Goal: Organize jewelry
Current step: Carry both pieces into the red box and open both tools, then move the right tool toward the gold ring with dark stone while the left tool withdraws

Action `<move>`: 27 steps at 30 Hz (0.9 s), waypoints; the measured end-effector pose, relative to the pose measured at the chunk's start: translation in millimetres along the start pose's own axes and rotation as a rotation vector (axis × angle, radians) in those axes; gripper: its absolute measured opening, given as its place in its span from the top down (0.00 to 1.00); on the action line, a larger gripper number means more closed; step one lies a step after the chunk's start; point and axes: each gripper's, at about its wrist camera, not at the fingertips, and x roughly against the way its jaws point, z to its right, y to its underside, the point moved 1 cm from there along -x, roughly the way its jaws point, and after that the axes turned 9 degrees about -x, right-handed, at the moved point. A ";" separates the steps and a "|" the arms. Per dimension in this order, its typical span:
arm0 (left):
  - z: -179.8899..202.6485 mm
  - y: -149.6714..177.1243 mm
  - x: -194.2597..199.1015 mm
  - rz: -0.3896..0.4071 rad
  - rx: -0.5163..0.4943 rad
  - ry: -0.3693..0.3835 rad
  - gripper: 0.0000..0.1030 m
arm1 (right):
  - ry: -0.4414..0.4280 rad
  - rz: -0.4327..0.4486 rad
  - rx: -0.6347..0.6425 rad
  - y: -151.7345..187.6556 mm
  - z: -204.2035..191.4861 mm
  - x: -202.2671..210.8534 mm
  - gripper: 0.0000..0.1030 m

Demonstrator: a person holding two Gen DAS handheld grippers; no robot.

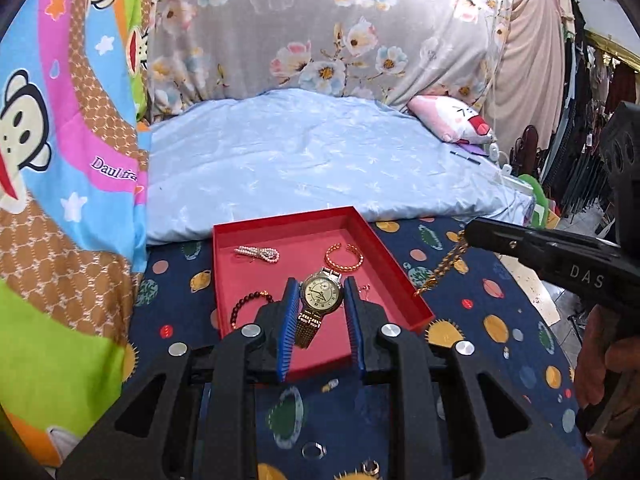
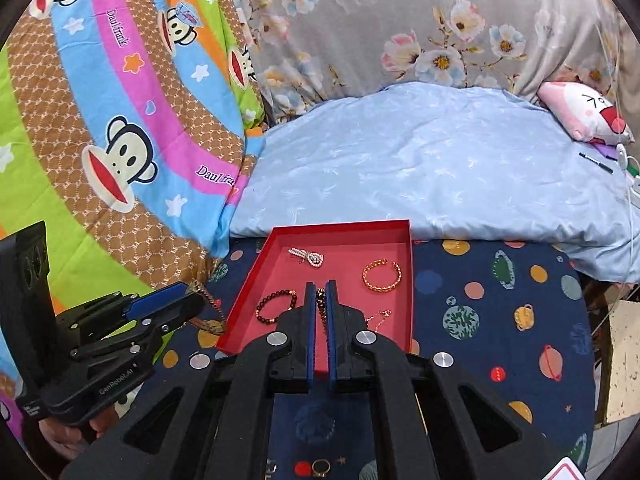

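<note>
My left gripper [image 1: 320, 282] is shut on a gold watch [image 1: 320, 296], whose band hangs down between the blue pads, above the near part of the red tray [image 1: 280, 218]. The right wrist view shows the left gripper [image 2: 188, 290] at the tray's left corner with the watch band [image 2: 210, 314] dangling. My right gripper [image 2: 319, 286] is shut on a gold chain [image 2: 320, 300] above the tray [image 2: 340, 227]; the left wrist view shows it [image 1: 468, 232] with the chain [image 1: 440, 268] hanging. In the tray lie a pearl piece [image 2: 306, 257], a gold bangle [image 2: 382, 276], a dark bead bracelet [image 2: 276, 306] and a thin chain [image 2: 378, 318].
The tray rests on a dark blue planet-print cloth [image 2: 500, 300]. A clear ring [image 1: 314, 450] and a gold ring [image 2: 320, 466] lie on the cloth near me. A light blue quilt [image 1: 300, 152] lies behind the tray, a cartoon blanket [image 1: 60, 160] at left, a pink plush [image 1: 452, 120] at far right.
</note>
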 end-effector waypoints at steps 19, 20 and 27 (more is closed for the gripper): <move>-6.1 -4.4 -59.6 -0.057 0.010 -0.060 0.77 | 0.046 -0.034 0.025 -4.3 -0.1 -50.7 0.87; -7.1 -5.3 -58.0 -0.053 0.016 -0.067 0.75 | 0.047 -0.027 0.025 -4.5 -0.4 -48.4 0.84; -11.7 -3.1 -37.9 -0.042 0.033 -0.083 0.67 | 0.065 0.011 0.044 3.9 -2.1 -19.7 0.77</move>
